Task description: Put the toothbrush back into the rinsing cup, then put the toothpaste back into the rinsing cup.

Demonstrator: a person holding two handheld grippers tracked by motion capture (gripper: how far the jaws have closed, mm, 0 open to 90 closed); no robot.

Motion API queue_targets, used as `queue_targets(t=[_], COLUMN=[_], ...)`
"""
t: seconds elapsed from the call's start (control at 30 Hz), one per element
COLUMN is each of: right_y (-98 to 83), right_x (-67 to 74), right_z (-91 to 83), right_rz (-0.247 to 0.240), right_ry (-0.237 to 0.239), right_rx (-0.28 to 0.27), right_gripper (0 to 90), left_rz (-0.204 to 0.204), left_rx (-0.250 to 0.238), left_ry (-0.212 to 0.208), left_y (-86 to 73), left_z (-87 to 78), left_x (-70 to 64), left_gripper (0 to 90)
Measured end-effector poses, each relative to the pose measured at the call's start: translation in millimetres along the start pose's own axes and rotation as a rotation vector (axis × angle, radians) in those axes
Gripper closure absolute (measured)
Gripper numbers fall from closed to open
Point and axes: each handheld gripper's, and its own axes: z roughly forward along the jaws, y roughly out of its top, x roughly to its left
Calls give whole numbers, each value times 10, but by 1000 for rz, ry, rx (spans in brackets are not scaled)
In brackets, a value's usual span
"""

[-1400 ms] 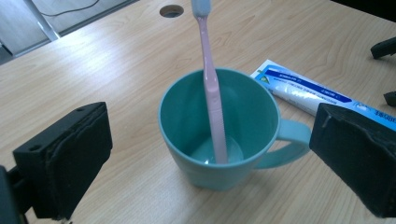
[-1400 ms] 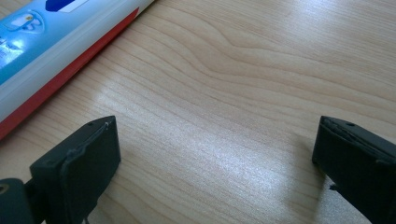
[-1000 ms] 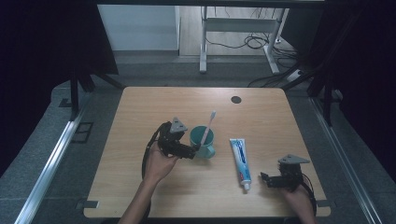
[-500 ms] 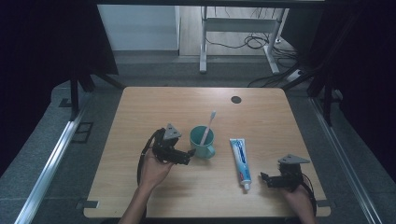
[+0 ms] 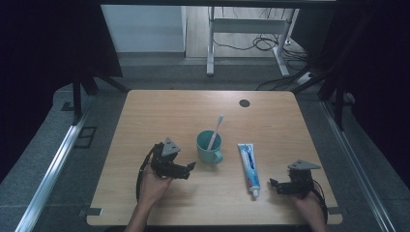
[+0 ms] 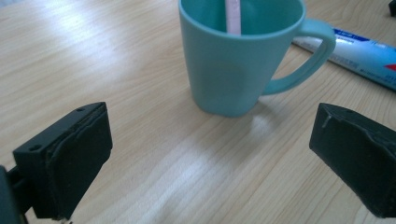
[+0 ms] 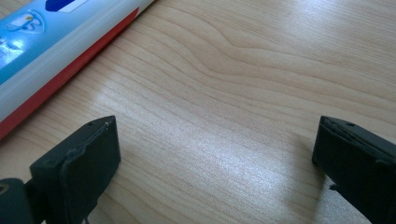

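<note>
the wooden table (image 5: 145, 111) carries the whole set: a teal mug (image 5: 209, 147) near its middle, a toothpaste tube (image 5: 248, 163) laid flat just right of it, and a toothbrush (image 5: 215, 130) stood head-up inside the mug. the brush looks already placed, so little seems left unless the tube is meant to follow. the left gripper (image 5: 189, 166) is held beside the mug with jaws spread and empty; the right gripper (image 5: 273, 184) is rested near the tube's cap, likewise spread, nothing grasped
</note>
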Motion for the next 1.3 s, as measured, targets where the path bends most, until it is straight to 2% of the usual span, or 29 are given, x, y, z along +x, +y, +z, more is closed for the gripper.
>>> queue_targets(t=[0.37,0.5,0.67,0.9,1.3], right_y=[0,0,0,0,2], right_x=[-1,-1,-1,0,-5], right_z=[1,1,1,1,1], right_rz=[-2,-2,-2,0,-1], right_ry=[0,0,-1,0,4], right_rx=[-1,-1,-1,-2,-1], right_gripper=[4,3,3,4,0], left_rz=[-7,-22,-19,3,-1], left_rx=[21,21,43,86,141], left_ry=[23,19,19,24,18], left_y=[-253,-331,-430,-508,-594], left_z=[0,15,55,114,199], left_x=[-14,-22,-36,-65,-72], left_gripper=[0,0,0,0,0])
